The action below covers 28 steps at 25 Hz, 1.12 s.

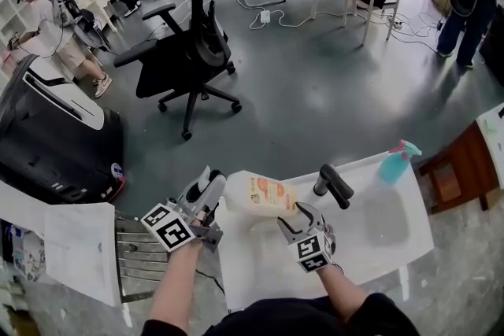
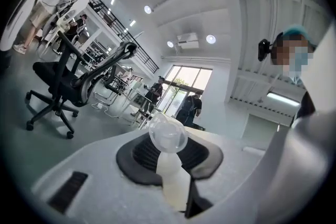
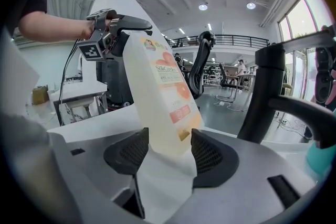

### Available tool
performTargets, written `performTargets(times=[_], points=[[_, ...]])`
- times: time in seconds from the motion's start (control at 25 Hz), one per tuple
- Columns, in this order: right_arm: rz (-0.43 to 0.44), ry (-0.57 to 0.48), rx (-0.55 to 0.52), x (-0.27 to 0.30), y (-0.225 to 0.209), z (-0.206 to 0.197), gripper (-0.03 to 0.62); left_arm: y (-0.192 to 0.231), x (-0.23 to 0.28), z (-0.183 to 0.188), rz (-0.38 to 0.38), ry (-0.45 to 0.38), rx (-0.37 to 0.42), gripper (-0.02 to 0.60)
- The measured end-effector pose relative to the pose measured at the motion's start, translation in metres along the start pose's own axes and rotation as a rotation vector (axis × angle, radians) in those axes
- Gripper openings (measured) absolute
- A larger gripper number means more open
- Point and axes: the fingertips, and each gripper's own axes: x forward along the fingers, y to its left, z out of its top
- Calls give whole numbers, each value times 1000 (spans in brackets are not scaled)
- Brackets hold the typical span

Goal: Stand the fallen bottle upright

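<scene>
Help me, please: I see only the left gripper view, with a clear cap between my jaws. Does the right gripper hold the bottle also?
Observer: Yes. In the right gripper view the right gripper has its jaws closed on the bottom end of the bottle.
Operator: Is the bottle standing now?
Observer: Not yet. The head view shows it lying sideways between the left gripper and the right one, over the white table.
Operator: Is anything close to it?
Observer: A black faucet stands just beyond the right gripper, and a teal spray bottle is at the table's far corner.
</scene>
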Motion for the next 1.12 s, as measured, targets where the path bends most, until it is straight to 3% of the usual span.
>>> performTargets(times=[0.24,0.56,1.12], points=[[-3,12,54,-1,-5,-7,256,-27,28,0,-26,79,127,77],[-16,21,38,-1,-10,-7,252,-56,59,-4,-43,133,285,75],[-7,6,138,0,-18,-17,279,-112,111,-29,-217,256,494,73]])
